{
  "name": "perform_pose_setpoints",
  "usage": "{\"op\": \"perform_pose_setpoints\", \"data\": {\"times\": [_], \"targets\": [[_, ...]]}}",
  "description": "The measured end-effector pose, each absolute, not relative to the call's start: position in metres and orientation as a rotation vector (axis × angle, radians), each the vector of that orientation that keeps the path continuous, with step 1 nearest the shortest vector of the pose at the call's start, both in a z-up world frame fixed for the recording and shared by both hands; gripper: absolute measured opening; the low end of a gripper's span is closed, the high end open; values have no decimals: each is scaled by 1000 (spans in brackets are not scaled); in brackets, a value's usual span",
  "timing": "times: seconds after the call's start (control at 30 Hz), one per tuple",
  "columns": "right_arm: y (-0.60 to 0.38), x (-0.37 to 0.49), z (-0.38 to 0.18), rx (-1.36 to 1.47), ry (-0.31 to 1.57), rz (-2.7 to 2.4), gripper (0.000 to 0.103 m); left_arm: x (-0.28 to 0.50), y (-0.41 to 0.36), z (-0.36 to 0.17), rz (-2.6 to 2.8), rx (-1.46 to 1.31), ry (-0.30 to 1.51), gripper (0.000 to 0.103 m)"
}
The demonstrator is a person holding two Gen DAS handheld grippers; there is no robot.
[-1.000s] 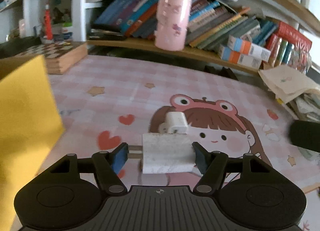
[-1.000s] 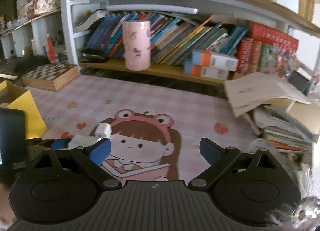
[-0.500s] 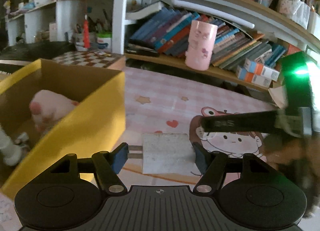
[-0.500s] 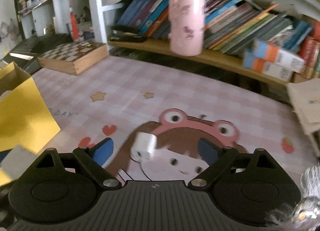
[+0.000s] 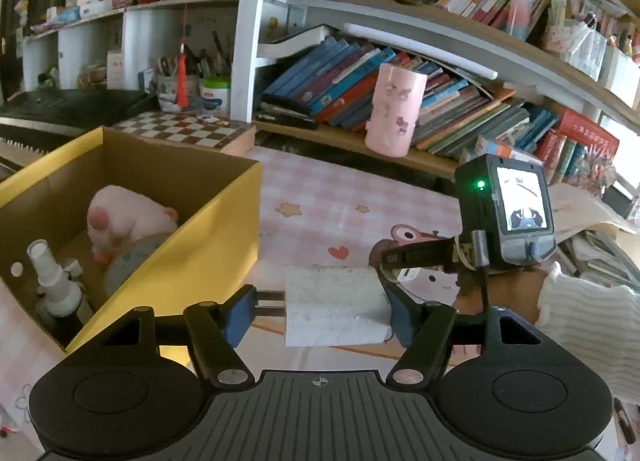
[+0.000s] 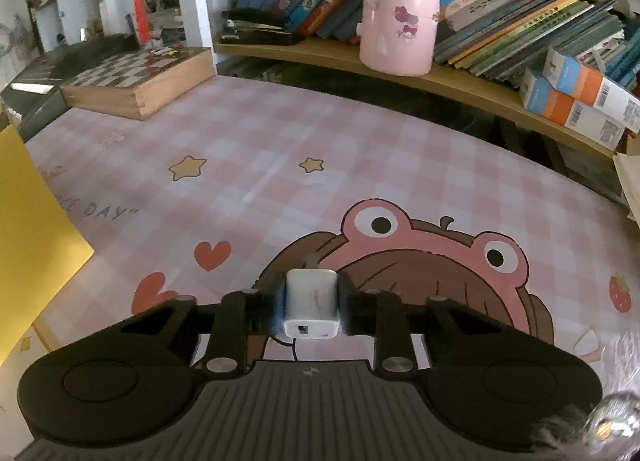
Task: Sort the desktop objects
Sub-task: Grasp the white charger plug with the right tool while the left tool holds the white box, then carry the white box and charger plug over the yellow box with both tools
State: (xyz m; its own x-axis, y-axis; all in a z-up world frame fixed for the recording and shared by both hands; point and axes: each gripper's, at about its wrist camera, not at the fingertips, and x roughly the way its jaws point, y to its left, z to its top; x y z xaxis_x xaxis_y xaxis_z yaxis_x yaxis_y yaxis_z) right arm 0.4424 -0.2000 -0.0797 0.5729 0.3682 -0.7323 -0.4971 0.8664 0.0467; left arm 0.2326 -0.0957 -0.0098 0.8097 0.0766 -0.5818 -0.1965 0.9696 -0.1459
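My left gripper [image 5: 318, 313] is shut on a large white charger block [image 5: 334, 307], prongs pointing left, held above the mat beside the yellow cardboard box [image 5: 216, 229]. The box holds a pink plush toy [image 5: 124, 223], a white spray bottle [image 5: 54, 281] and a round grey item. My right gripper [image 6: 311, 307] is shut on a small white charger cube [image 6: 311, 305] low over the cartoon mat [image 6: 280, 165]. The right gripper's body with its screen shows in the left wrist view [image 5: 508, 213].
A pink sticker-covered cup [image 6: 398, 5] stands on the low wooden shelf with slanted books behind it. A wooden chess box [image 6: 136, 79] sits at the mat's far left. Orange and blue cartons [image 6: 580, 97] and stacked papers lie at the right.
My left gripper has lifted the large charger and swung left toward the yellow box. My right gripper moved down to the small cube and shut on it.
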Motion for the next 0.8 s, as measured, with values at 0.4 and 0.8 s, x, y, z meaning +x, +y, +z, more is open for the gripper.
{"op": "perform_pose_setpoints", "data": {"times": [0.4,0.8], "targets": [[-232,392,-46,-88,746,490,23,210,-99,2,72,-200,580,69],[-252,304,-8,-21,693,474,23,164,-90,10,-54,-193,561,69]]}}
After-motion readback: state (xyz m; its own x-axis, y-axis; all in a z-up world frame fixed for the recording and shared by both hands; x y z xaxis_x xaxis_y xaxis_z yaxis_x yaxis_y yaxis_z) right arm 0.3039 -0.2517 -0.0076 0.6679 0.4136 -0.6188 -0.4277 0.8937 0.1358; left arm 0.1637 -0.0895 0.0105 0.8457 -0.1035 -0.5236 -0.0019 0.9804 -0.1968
